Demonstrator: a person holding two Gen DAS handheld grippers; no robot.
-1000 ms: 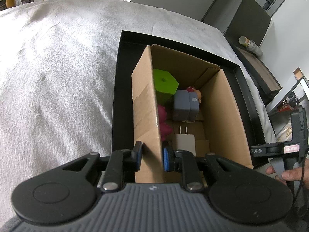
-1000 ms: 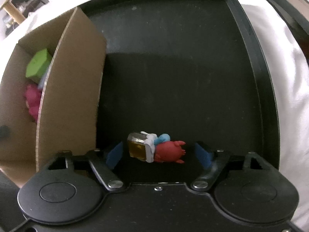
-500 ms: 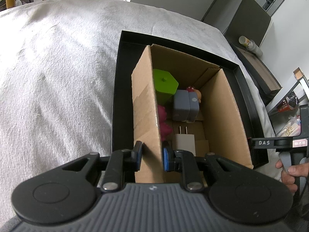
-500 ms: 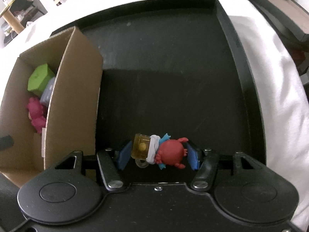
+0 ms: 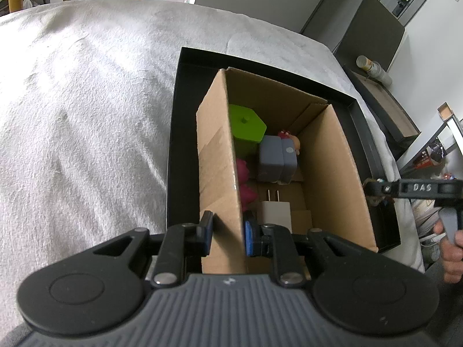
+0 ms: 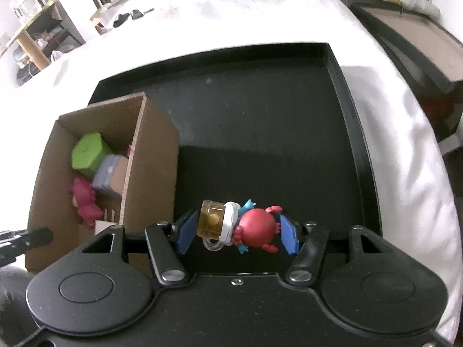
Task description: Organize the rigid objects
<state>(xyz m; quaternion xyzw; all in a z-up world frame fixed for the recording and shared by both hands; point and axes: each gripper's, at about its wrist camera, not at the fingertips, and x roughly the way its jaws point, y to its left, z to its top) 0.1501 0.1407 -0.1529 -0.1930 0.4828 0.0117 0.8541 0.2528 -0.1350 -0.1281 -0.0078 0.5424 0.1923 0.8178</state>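
White bedding [image 5: 86,115] covers the soft surface where a black tray [image 6: 289,121] sits, and a brown cardboard box [image 5: 327,173] stands in the left part of that tray. A second ago the little red toy [image 6: 254,227] with its yellow block and clear loop lay flat on the tray floor, with the right gripper [image 6: 235,231] wide around it. Since then the jaws closed in on both ends of the toy, and now the blue pads press on it and hold it tight. In the right wrist view the tray floor looks farther away than before and more of the room shows at the top, so the toy seems lifted off the tray. That likely means the pick-up is done, and the toy probably goes into the box next, where a green block [image 5: 246,127], a grey block [image 5: 276,159], a pink toy [image 5: 246,185] and a white plug [image 5: 275,211] already sit. The right gripper points steeply down, low in the middle of its picture, just right of the box. The left gripper [image 5: 227,232] has not moved: it points down too, and its jaws stay pinched on the near left wall of the box, keeping it steady. A hand [image 5: 451,251] shows at the right edge of the left wrist view, holding the other tool's handle.
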